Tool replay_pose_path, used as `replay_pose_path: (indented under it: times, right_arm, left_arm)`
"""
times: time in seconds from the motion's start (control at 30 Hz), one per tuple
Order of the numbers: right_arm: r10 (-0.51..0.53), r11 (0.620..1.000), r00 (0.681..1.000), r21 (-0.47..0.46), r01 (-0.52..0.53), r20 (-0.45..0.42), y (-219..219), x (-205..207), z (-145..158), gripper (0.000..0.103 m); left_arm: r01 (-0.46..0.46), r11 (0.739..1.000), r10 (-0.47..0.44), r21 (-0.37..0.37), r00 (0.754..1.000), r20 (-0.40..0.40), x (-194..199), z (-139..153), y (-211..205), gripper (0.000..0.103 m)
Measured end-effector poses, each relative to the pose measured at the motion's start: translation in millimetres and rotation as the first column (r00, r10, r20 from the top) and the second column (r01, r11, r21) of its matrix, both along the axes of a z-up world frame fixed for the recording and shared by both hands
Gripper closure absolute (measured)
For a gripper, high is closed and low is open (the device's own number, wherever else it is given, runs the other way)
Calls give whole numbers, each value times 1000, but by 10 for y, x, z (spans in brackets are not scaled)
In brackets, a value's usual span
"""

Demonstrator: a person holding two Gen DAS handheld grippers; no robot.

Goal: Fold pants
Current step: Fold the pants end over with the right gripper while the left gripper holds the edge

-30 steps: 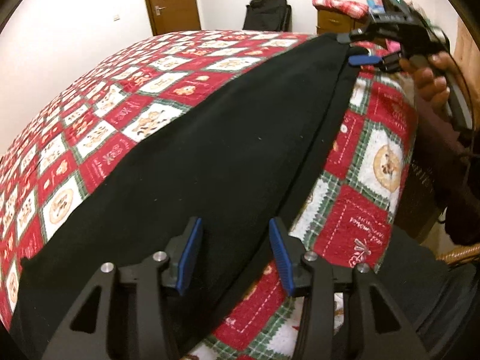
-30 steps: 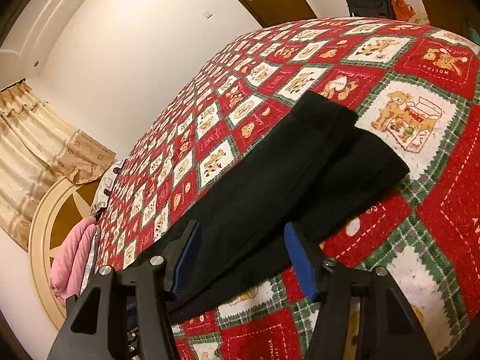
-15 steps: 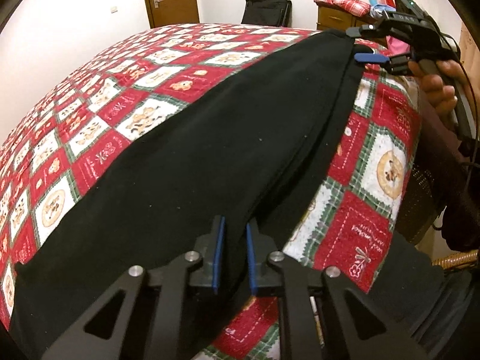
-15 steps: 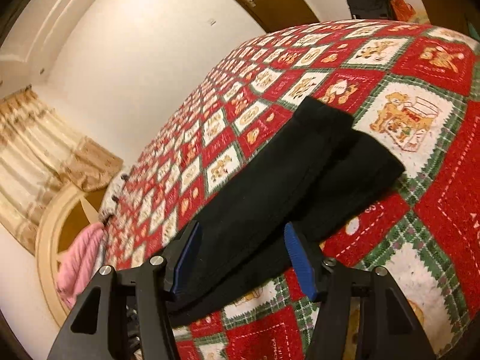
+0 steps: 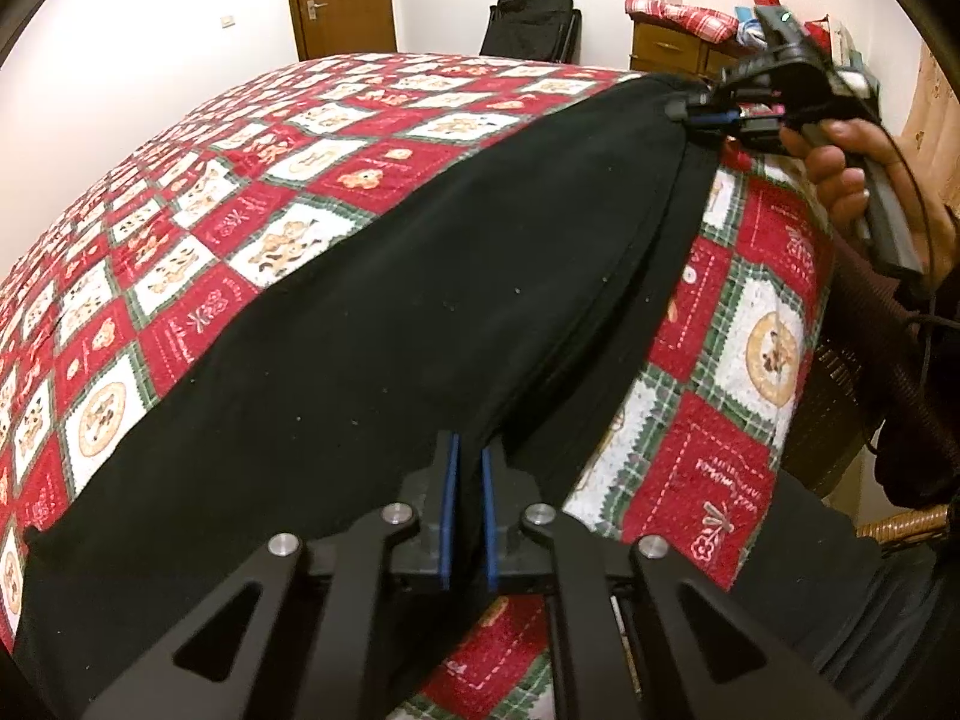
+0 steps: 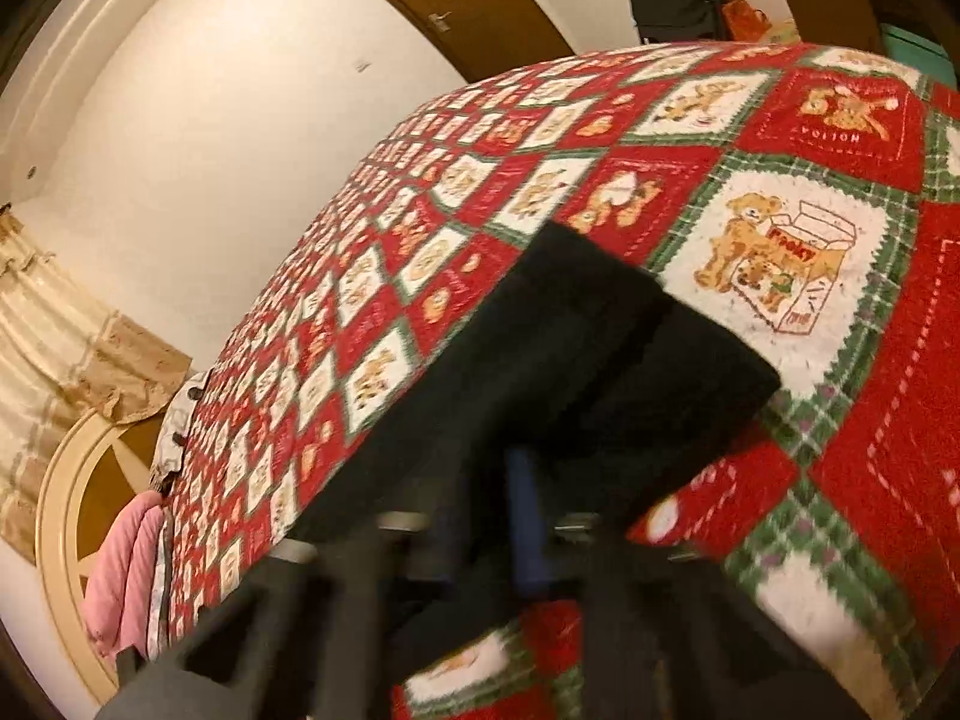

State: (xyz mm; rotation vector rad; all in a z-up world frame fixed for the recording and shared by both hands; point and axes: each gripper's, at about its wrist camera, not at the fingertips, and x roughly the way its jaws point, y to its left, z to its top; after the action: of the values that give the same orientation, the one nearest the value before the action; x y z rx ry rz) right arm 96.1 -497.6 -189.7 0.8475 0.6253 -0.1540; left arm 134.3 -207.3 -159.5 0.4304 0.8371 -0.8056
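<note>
A: How is the room being lit?

B: Warm, even indoor light is being cast from overhead; the white wall (image 5: 150, 30) is being washed bright, nearly blown out, and no hard shadows are being thrown on the quilt (image 5: 288, 180).

A: And sharpness?

B: The left wrist view is being rendered crisply. The right wrist view is being smeared by motion blur, worst along the bottom, where the right gripper (image 6: 486, 534) is being reduced to dark streaks.

A: Distortion?

B: In both views, straight lines are being bowed by the fisheye, and corners are being vignetted black. The black pants (image 5: 420, 300) are being recorded almost without detail.
</note>
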Motion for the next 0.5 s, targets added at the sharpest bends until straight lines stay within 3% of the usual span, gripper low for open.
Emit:
replay_pose_path:
  times: [0.07, 0.3, 0.5]
  right_arm:
    - [10, 1000, 1000, 22, -10, 24, -37, 11, -19, 101]
    - [82, 987, 992, -143, -67, 101, 161, -320, 398, 101]
    - [41, 993, 999, -108, -38, 22, -28, -363, 90, 101]
  left_arm:
    - [1, 1000, -1, -17, 1000, -6, 8, 31, 31, 97]
    - [9, 995, -10, -97, 1000, -12, -51, 277, 216, 97]
    - [35, 998, -38, -50, 997, -60, -125, 37, 166, 98]
